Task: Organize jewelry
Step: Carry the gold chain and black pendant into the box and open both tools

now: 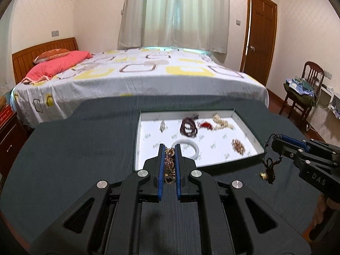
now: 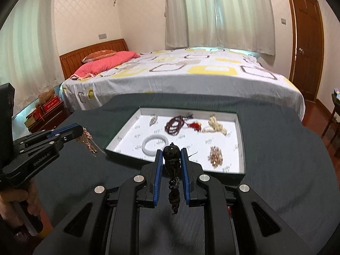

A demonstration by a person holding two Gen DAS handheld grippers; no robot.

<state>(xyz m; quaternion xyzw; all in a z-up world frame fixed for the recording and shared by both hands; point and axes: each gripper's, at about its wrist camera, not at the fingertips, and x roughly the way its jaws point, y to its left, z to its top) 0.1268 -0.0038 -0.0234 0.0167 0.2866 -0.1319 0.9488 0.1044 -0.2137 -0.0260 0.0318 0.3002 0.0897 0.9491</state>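
A shallow white tray (image 1: 246,127) (image 2: 239,131) lies on the dark tablecloth. In it are a white bangle (image 1: 195,146) (image 2: 148,146), dark red beads (image 1: 188,126) (image 2: 174,125), a red tassel (image 2: 194,125), a pearl strand (image 1: 222,122) (image 2: 214,125), a small silver piece (image 1: 162,125) (image 2: 153,119) and a gold chain pile (image 1: 238,146) (image 2: 215,156). My left gripper (image 1: 170,148) (image 2: 81,132) is shut on a gold chain necklace (image 1: 169,165) (image 2: 89,142) at the tray's near left corner. My right gripper (image 2: 171,152) (image 1: 272,141) is shut on a dark bead pendant (image 2: 172,150) whose cord and gold charm (image 1: 268,169) hang down.
The dark cloth-covered table (image 1: 74,148) (image 2: 286,148) ends at a bed (image 1: 138,74) beyond. A nightstand (image 2: 46,114) stands at the left, a chair with clothes (image 1: 301,89) at the right, and a door (image 1: 260,36) behind.
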